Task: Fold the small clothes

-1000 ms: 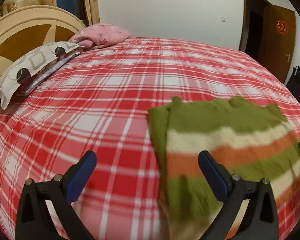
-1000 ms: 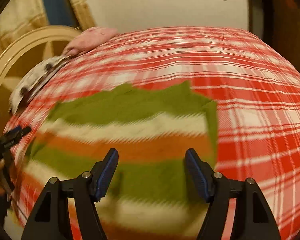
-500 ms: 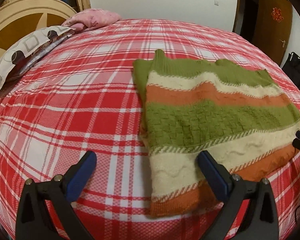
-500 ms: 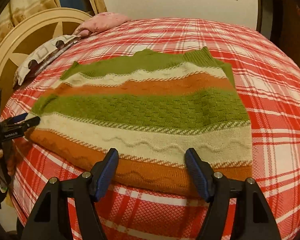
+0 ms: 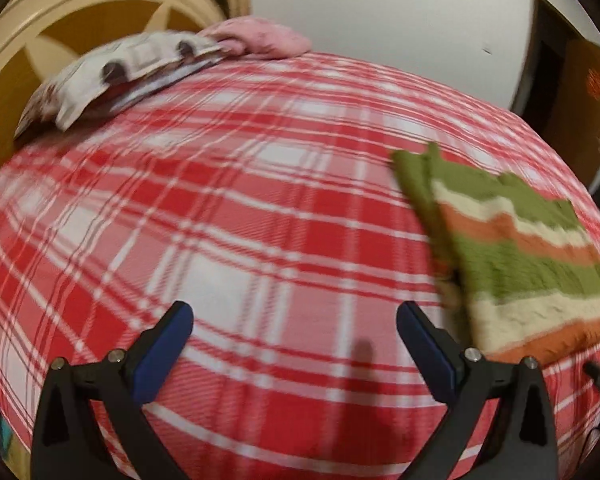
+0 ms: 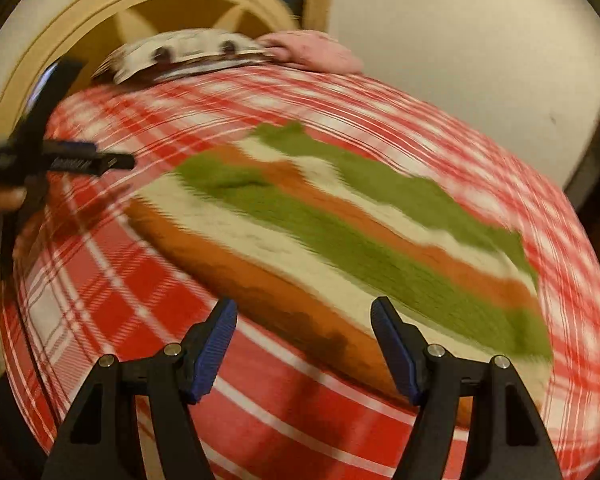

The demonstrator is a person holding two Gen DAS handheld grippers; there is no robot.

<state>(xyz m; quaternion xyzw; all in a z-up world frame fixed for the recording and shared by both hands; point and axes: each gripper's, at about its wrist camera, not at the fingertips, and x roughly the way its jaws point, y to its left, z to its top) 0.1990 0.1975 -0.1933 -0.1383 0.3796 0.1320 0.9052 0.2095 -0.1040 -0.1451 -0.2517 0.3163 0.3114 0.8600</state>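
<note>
A knitted sweater point(image 5: 512, 256) striped green, cream and orange lies flat and folded on the red plaid bed point(image 5: 236, 240). My left gripper point(image 5: 294, 328) is open over bare bedding, to the left of the sweater, with nothing between its fingers. In the right wrist view the sweater point(image 6: 340, 232) runs slantwise across the blurred picture. My right gripper point(image 6: 304, 328) is open just short of the orange hem and holds nothing. The left gripper point(image 6: 64, 162) shows at the left edge of that view, held by a hand point(image 6: 2, 200).
A cream and brown headboard point(image 5: 80, 12) stands at the bed's far left, with a patterned pillow point(image 5: 120, 68) and a pink pillow point(image 5: 260, 38) against it. A white wall point(image 5: 400, 32) and a brown door point(image 5: 580, 92) lie beyond the bed.
The left gripper has swung left, off the sweater, which now sits at the right of its view. The right view has rolled, so the sweater lies slantwise, and it has blurred.
</note>
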